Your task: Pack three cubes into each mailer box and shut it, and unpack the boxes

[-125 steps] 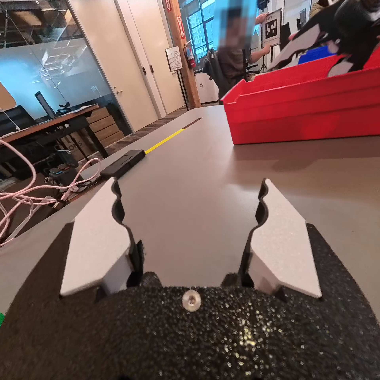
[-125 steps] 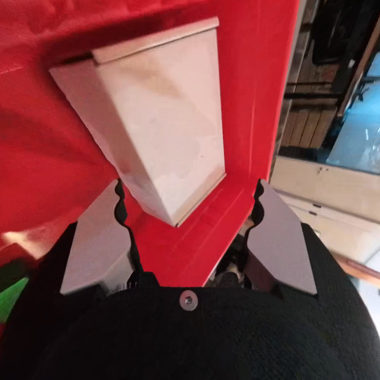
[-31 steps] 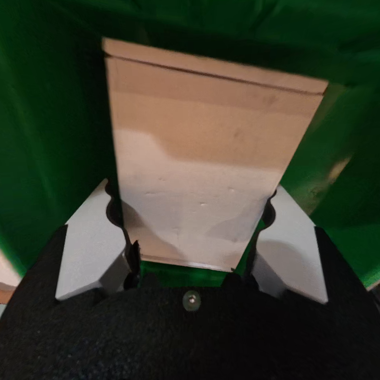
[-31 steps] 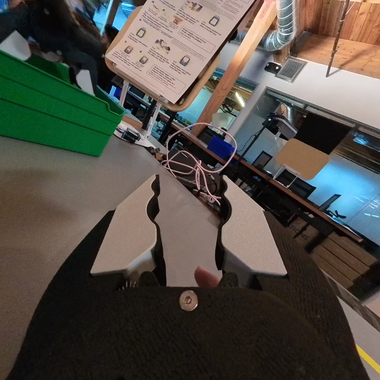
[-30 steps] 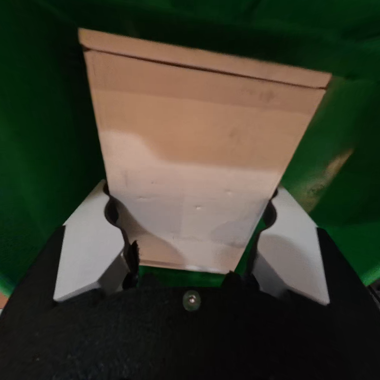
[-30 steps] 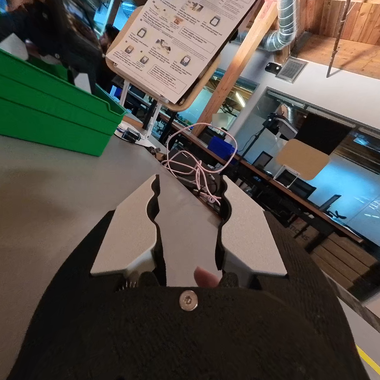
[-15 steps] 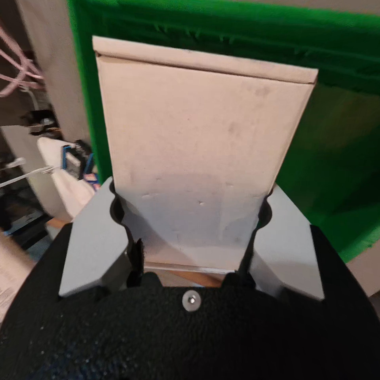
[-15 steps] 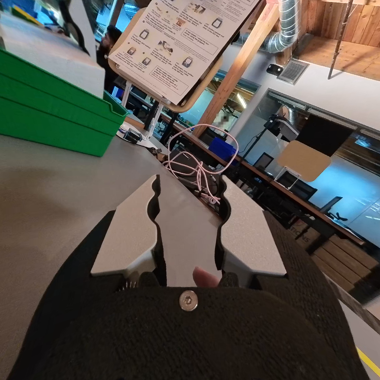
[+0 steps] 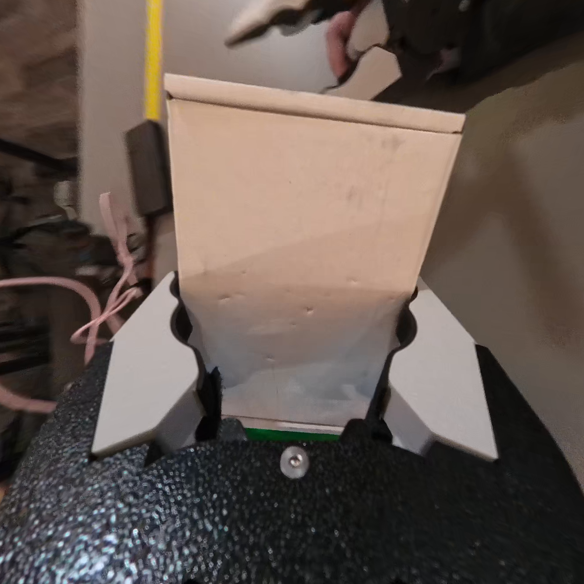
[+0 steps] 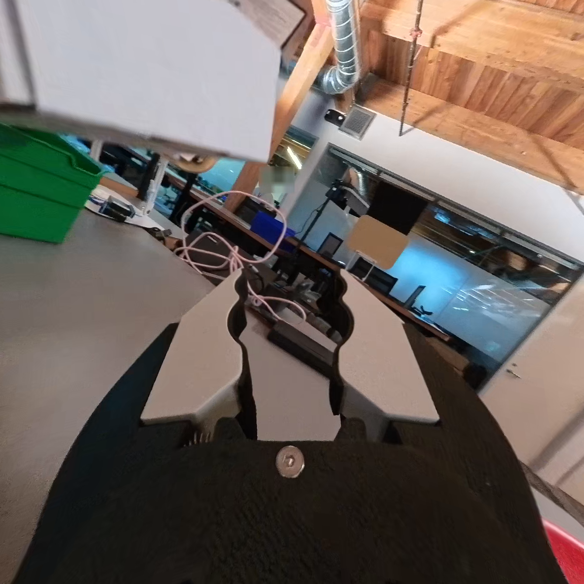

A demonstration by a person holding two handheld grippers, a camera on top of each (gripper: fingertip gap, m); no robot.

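Note:
My left gripper [image 9: 294,282] is shut on a closed pale cardboard mailer box [image 9: 300,237]. Both fingers press on its sides and hold it in the air above the grey table [image 9: 512,221]. The same box shows at the upper left of the right wrist view [image 10: 151,72], above the table. My right gripper [image 10: 291,272] is open with nothing between its fingers, low over the table near its edge. It also shows blurred at the top right of the left wrist view [image 9: 363,63]. No cubes are in view.
A green bin [image 10: 38,189] stands on the table at the left, and a sliver of it [image 9: 290,434] shows under the box. A black flat device [image 10: 300,344] lies at the table's edge. Pink cables [image 10: 234,252] hang beyond. A red bin's corner [image 10: 565,550] shows at the bottom right.
My left gripper closed on the box inside the green bin, lifted it out and carried it over the table toward the right gripper. My right gripper stayed open and turned slightly.

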